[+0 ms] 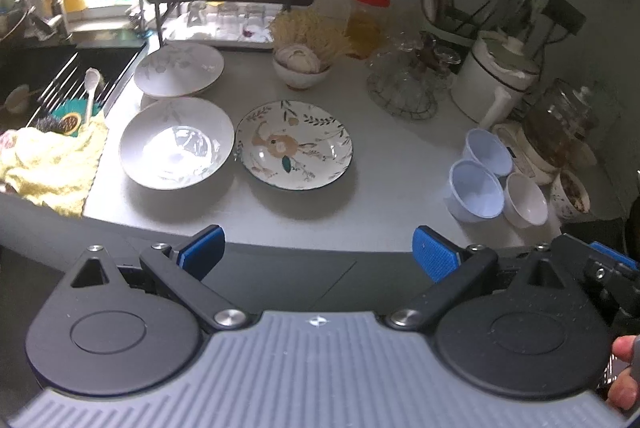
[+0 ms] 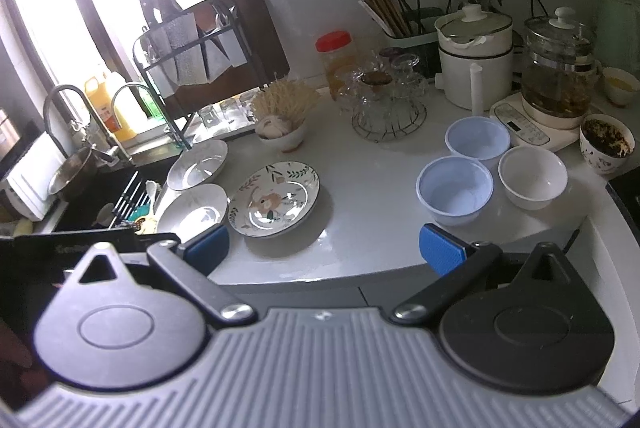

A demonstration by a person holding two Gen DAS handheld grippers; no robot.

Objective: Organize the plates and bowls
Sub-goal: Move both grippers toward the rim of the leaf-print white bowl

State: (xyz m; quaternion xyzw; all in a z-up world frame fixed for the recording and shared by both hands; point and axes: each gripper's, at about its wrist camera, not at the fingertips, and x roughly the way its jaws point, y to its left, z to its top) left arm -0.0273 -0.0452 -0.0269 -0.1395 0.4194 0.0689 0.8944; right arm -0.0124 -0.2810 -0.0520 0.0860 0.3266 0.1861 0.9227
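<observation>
Grey kitchen countertop [image 1: 384, 163] carries three plates and three small bowls, all resting rim-up. Plates, at 10 to 12 o'clock in the left wrist view: floral plate [image 1: 294, 144], white plate [image 1: 177, 142] touching it, second white plate [image 1: 179, 68] behind. Bowls, clustered at 2 o'clock: two pale blue bowls [image 1: 476, 193] [image 1: 489, 151], one white bowl [image 1: 525, 200]. Left gripper [image 1: 318, 252] and right gripper [image 2: 324, 248] hover at the counter's near edge, jaws spread apart, empty.
</observation>
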